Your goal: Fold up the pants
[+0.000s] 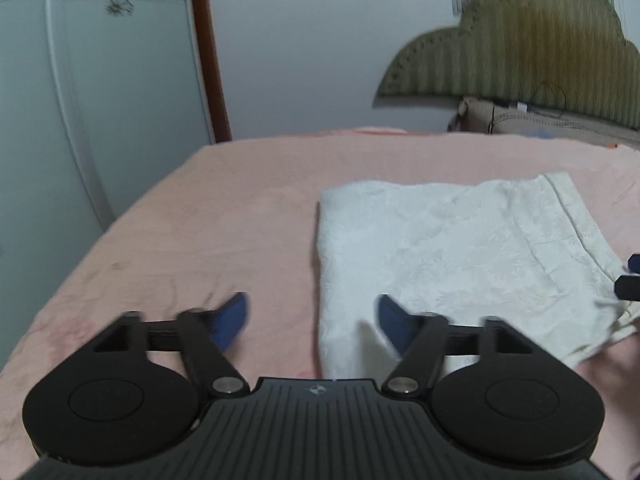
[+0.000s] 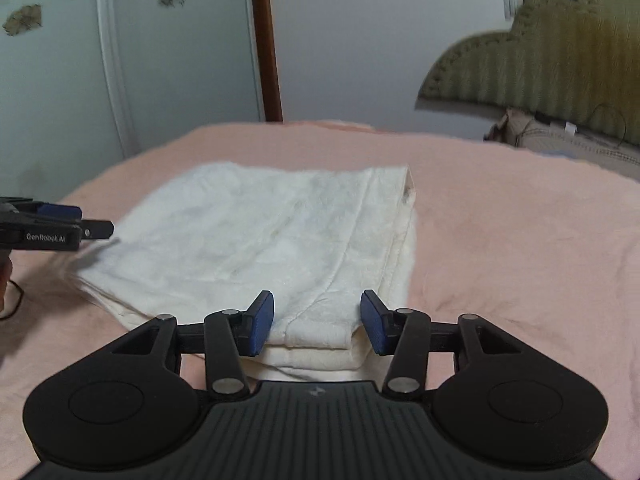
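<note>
The white pants (image 1: pixel 460 248) lie folded into a flat rectangle on the pink bed cover (image 1: pixel 200 220). My left gripper (image 1: pixel 314 322) is open wide and low over the cover at the pants' near left edge, its blue pads apart and holding nothing. In the right wrist view, the pants (image 2: pixel 260 232) show stacked layers at their near edge. My right gripper (image 2: pixel 318 324) is open there, with the stack's near corner lying between its blue pads, which do not press on it. The left gripper (image 2: pixel 60 224) shows at the pants' left side, and the right gripper (image 1: pixel 628 280) shows at the picture's right edge.
The pink cover (image 2: pixel 520 240) spreads wide around the pants. An olive padded headboard (image 1: pixel 520 52) and a beige cushion (image 1: pixel 560 120) stand at the far right. A pale wardrobe door (image 1: pixel 80 80) and a brown frame (image 1: pixel 212 60) rise beyond the bed's left edge.
</note>
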A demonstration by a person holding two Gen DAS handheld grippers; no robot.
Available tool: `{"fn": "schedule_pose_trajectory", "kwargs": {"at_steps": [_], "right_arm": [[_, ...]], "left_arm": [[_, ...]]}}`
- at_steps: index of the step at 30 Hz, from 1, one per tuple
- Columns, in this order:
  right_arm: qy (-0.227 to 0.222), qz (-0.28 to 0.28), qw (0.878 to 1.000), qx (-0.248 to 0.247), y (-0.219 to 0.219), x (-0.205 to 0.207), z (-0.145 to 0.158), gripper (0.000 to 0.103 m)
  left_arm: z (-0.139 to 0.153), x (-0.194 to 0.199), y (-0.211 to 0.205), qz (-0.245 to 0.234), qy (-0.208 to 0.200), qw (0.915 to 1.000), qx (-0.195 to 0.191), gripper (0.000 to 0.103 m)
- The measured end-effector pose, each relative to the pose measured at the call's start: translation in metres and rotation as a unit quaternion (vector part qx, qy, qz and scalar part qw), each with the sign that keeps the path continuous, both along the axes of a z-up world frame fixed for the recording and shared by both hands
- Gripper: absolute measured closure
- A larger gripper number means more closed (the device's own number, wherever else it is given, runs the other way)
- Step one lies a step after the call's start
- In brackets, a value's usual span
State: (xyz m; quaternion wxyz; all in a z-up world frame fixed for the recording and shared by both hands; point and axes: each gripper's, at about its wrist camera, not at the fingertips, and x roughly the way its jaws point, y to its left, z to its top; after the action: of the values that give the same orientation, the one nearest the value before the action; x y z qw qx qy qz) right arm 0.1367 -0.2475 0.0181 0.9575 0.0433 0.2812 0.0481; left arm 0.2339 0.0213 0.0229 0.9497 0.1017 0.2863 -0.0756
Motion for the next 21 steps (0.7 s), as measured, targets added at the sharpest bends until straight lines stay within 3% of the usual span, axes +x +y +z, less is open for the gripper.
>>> {"fn": "schedule_pose_trajectory", "kwargs": {"at_steps": [1,2,4,6,10,13,18,20,21], "right_arm": [[-0.01,0.007,1.0,-0.002,0.004,-0.006,0.002,0.048],[-0.011,0.017,1.0,-0.004,0.008,-0.008,0.002,0.042],[0.012,0.025,0.999,-0.028,0.016,-0.001,-0.01,0.039],[0.026,0.011,0.999,-0.044,0.016,0.006,-0.017,0.037],[0.022,-0.024,0.999,-0.001,0.02,-0.022,0.008,0.034],[-0.013,-0.001,1.0,0.008,0.04,-0.055,0.03,0.002],[-0.005,0.06,0.996,-0.072,0.094,-0.096,0.051,0.0],[-0.021,0.098,0.995,-0.029,0.103,-0.117,0.07,0.0],[-0.037,0.135,0.989,0.049,0.096,-0.128,0.083,0.0]], "left_arm": [[-0.004,-0.003,-0.001,0.002,-0.003,1.0,0.008,0.0],[-0.01,-0.001,-0.005,0.004,-0.001,0.9996,0.027,0.0],[-0.026,0.007,-0.014,0.006,0.014,0.9975,0.07,0.004],[-0.019,0.001,-0.009,0.02,0.012,0.9984,0.052,0.008],[0.003,-0.027,-0.001,0.011,0.004,0.9997,0.021,0.008],[0.01,-0.049,0.003,0.017,0.013,0.9998,0.004,0.003],[0.009,-0.074,0.01,0.021,0.081,0.9964,-0.014,0.002],[0.01,-0.083,0.015,0.033,0.096,0.9948,-0.012,0.002],[0.008,-0.088,0.019,0.041,0.097,0.9943,-0.015,0.002]]}}
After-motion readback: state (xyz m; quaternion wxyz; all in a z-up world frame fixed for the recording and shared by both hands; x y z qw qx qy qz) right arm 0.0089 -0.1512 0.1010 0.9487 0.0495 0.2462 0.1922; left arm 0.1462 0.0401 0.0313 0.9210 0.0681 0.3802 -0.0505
